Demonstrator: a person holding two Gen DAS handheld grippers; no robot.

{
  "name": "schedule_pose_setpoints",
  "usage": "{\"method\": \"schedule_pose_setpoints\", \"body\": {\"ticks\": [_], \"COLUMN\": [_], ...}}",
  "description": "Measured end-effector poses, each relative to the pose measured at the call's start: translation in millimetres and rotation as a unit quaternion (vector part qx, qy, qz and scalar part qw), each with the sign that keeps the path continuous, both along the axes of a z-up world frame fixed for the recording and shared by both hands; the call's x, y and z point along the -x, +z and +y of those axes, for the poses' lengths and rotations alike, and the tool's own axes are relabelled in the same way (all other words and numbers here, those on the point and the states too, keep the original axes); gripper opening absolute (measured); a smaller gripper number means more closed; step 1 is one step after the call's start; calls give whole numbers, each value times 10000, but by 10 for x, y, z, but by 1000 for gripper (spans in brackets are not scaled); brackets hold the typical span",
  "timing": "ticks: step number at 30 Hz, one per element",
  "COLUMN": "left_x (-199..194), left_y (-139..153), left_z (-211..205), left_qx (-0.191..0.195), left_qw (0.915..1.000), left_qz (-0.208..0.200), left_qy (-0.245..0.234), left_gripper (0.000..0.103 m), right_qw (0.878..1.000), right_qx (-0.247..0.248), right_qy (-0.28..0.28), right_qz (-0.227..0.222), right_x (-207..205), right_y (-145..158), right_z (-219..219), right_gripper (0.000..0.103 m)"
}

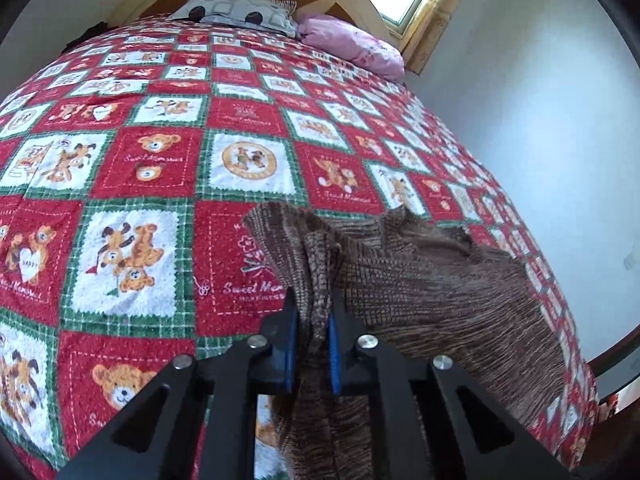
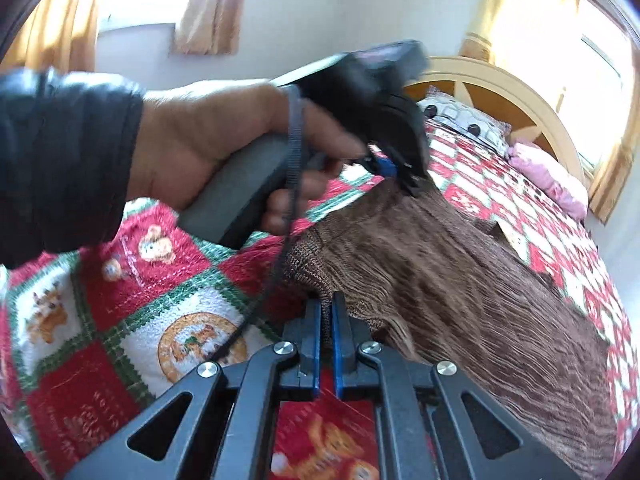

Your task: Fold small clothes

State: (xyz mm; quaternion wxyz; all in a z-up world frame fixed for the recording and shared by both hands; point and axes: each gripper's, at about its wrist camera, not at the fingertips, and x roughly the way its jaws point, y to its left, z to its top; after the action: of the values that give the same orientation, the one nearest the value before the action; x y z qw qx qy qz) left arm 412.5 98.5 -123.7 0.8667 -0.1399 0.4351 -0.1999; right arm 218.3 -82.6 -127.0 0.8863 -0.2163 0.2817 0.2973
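A brown knitted garment (image 1: 440, 280) is held above a red patchwork bedspread (image 1: 160, 168). A bunched fold is clamped by the left gripper (image 1: 312, 320); an edge is apparently pinched between the nearly closed fingers of the right gripper (image 2: 326, 312).

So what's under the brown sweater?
The teddy-bear quilt on the bed lies under the brown sweater. Both grippers, left and right, pinch it. Anything beneath its folds is hidden.
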Motion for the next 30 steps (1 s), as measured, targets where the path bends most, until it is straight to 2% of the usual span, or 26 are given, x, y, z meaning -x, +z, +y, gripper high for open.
{"method": "schedule_pose_setpoints", "body": {"ticks": [3, 7, 14, 22, 26, 30], "left_x": [58, 102, 121, 122, 69, 5], "left_y": [73, 128, 366, 768, 849, 806], "left_z": [25, -30, -175, -775, -1220, -1603], "left_qx": [236, 264, 817, 1165, 1194, 1165], "left_qw": [9997, 9995, 9961, 9926, 9919, 9920], "left_qz": [17, 36, -42, -349, -375, -280], "left_qy": [108, 186, 328, 17, -203, -387], "left_gripper": [13, 13, 13, 13, 13, 13], "right_qw": [9997, 9979, 9906, 9802, 9732, 9660], "right_qx": [-217, -569, -1185, -1739, -1974, -2113], "right_qy": [-89, -274, -621, -899, -1132, -1437], "right_qz": [5, 120, 294, 284, 320, 384], "right_x": [10, -26, -81, 52, 76, 76], "right_y": [103, 226, 357, 487, 531, 502], "right_z": [-205, -500, -980, -1542, -1868, -2218], "right_gripper": [4, 4, 3, 3, 3, 3]}}
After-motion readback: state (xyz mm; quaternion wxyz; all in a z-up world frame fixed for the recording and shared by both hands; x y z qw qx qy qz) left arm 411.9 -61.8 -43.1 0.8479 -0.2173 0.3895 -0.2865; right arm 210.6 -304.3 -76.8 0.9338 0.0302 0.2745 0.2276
